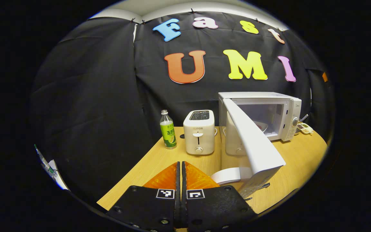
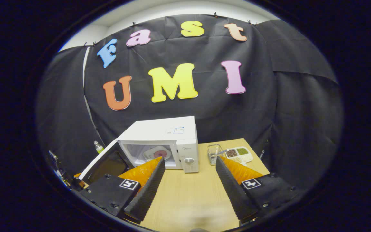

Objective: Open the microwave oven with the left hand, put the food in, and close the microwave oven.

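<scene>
Microwave oven (image 2: 172,141) stands at the back of the wooden bench (image 2: 188,193), at about 11 o'clock in the right gripper view, with its door (image 2: 103,164) swung wide open toward 9 o'clock. Inside the lit cavity lies a plate (image 2: 157,152) with a pinkish centre; what the food on it is cannot be made out. At 1 o'clock, just beside the oven's control panel, a small wire basket (image 2: 214,153) stands next to a white compartment tray (image 2: 239,154), whose sections hold dark, green and pale foods, one kind to each section. A utensil handle seems to reach from the basket toward the tray.

In the left gripper view the oven (image 1: 269,112) sits at 2 o'clock, its door (image 1: 253,141) edge-on and jutting toward the camera. A white toaster (image 1: 199,132) stands at 12 o'clock, and a drink bottle (image 1: 167,130) with a green label is just beside it at 11 o'clock, upright and capped.

Left tongs (image 1: 181,170) are pressed together with nothing between them, hanging over the bench. Right tongs (image 2: 190,180) are spread wide, holding nothing, bare bench showing between the fingers.
</scene>
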Available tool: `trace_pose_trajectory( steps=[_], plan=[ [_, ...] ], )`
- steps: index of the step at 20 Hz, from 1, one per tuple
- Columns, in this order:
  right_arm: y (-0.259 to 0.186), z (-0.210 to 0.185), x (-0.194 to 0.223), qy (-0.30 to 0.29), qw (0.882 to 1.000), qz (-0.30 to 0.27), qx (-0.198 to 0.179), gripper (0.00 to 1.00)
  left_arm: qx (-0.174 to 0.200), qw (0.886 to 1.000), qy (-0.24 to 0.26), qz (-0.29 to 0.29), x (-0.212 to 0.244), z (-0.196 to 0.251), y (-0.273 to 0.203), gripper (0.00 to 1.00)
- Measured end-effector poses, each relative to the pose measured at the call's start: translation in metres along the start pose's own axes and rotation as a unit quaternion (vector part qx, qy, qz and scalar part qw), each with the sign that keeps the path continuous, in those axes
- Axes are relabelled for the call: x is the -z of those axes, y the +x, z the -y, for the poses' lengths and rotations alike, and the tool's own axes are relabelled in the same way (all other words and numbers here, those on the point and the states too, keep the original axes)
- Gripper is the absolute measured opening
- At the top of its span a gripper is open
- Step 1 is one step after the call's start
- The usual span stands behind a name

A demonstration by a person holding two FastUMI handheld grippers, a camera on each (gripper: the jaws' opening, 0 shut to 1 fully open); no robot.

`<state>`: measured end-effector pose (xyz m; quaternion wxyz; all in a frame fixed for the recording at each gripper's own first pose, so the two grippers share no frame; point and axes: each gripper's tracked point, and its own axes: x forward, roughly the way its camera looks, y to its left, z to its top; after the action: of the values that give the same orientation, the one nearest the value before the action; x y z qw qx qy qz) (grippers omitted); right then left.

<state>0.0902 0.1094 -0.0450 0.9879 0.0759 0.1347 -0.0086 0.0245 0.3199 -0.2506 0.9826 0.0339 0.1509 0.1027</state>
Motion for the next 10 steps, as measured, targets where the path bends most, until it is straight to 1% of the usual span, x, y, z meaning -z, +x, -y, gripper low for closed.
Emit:
trace_pose_trajectory(
  steps=[2,3,4,6,7,8,10],
  plan=[
    [-0.002,0.003,-0.006,0.002,1.0,0.006,0.007,1.0,0.023,1.0,-0.007,0.003,-0.004,0.02,-0.006,0.0],
    [-0.004,0.005,-0.007,0.0,1.0,0.007,0.01,0.92,0.039,0.999,-0.009,0.003,-0.004,0.033,-0.009,0.0],
    [-0.007,0.007,-0.009,0.0,1.0,0.009,0.013,1.0,0.052,0.999,-0.008,0.007,-0.007,0.047,-0.011,0.0],
    [-0.01,0.011,-0.009,0.001,1.0,0.009,0.013,1.0,0.076,0.997,-0.01,0.009,-0.009,0.075,-0.014,0.0],
    [-0.01,0.013,-0.008,0.004,1.0,0.005,0.011,0.92,0.089,0.996,-0.009,0.014,-0.012,0.09,-0.016,0.0],
    [-0.011,0.017,-0.007,0.01,1.0,0.002,0.011,1.0,0.099,0.995,-0.005,0.016,-0.014,0.105,-0.016,0.0],
    [-0.01,0.027,-0.011,0.016,1.0,0.001,0.017,1.0,0.124,0.992,0.006,0.027,-0.021,0.136,-0.014,0.0]
  ],
)
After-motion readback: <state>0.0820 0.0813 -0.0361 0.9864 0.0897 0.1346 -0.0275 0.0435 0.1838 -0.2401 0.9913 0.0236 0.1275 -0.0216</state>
